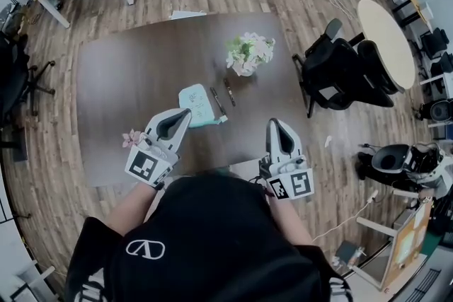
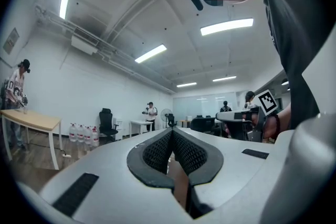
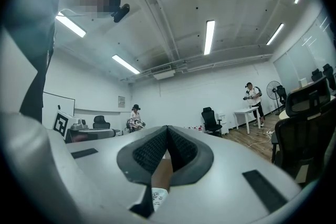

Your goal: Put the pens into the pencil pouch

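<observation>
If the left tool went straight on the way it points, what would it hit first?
Probably the pouch, just ahead of the left tool; height is unclear, so it could pass over it.

At the frame's lower centre, the bare left forearm [image 1: 134, 203] and right forearm [image 1: 285, 214] reach up-frame, holding the white plastic left gripper [image 1: 185, 112] and right gripper [image 1: 274, 123] level, both jaw pairs pressed together.

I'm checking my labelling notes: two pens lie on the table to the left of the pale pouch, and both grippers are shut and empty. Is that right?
Not quite. The head view shows the pens lying to the right of the pouch, not the left. The rest holds: they are on the table, and the left gripper and right gripper are shut and empty.
</observation>
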### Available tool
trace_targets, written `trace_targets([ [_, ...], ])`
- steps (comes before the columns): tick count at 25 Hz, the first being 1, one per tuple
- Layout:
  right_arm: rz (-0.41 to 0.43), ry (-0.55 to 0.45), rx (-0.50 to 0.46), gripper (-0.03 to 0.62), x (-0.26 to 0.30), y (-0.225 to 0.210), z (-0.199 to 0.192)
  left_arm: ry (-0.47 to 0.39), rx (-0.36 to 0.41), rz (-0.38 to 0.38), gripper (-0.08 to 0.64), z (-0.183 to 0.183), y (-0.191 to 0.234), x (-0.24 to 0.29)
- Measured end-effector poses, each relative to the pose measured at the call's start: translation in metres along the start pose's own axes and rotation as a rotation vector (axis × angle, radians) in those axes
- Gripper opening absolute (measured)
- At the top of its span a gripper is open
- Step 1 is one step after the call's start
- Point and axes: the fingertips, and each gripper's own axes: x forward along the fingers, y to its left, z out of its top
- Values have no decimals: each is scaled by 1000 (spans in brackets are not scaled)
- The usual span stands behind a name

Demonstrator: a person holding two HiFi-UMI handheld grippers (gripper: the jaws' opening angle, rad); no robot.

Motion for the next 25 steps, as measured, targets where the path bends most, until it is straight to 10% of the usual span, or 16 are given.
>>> trace_targets([
  [10,-14,19,23,-9,-10,-17,-8,48,71,-3,3,-16,-5,15],
  [15,-8,19,31,-9,-11,-18,-7,343,337,6,316,-77,3,28],
  [25,-19,65,45,-9,-23,-25,-25,797,614,-240,336,-243,6,26],
])
